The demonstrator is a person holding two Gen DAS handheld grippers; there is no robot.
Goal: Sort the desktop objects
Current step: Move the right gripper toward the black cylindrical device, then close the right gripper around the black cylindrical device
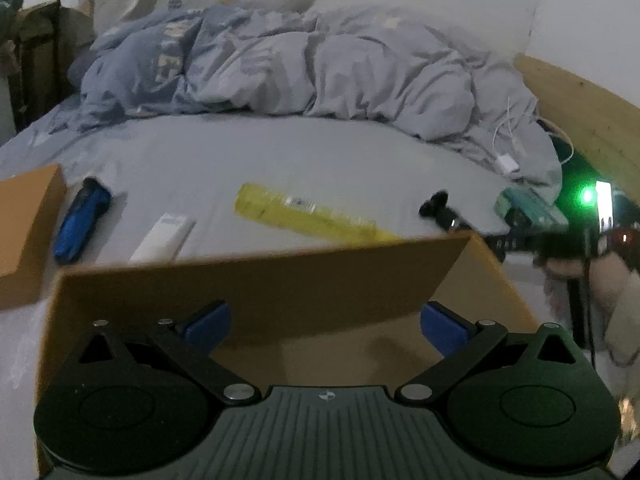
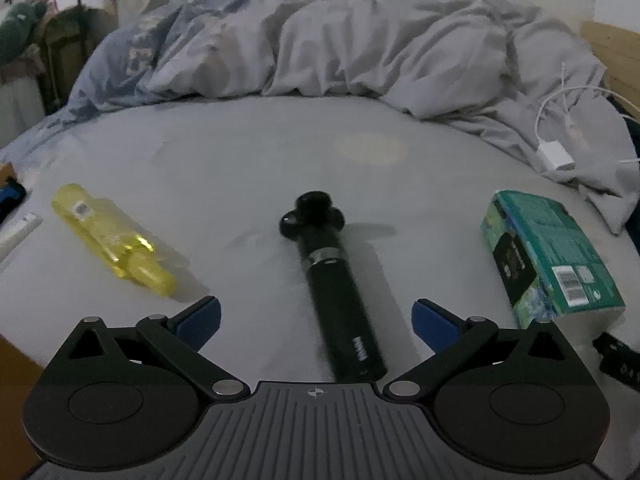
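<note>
My left gripper (image 1: 325, 326) is open and empty over an open cardboard box (image 1: 256, 280). Beyond the box on the grey bed sheet lie a yellow transparent case (image 1: 304, 216), a white tube (image 1: 164, 238) and a blue tool (image 1: 82, 220). My right gripper (image 2: 316, 322) is open, its fingers on either side of a black cylindrical stick (image 2: 336, 288) that lies on the sheet, not touching it. The yellow case (image 2: 112, 240) is to its left and a teal box (image 2: 548, 256) to its right.
A second cardboard box (image 1: 28, 232) sits at the far left. A crumpled grey duvet (image 2: 360, 40) covers the back of the bed, with a white charger and cable (image 2: 556, 156) at the right. A wooden bed frame (image 1: 580, 108) bounds the right side.
</note>
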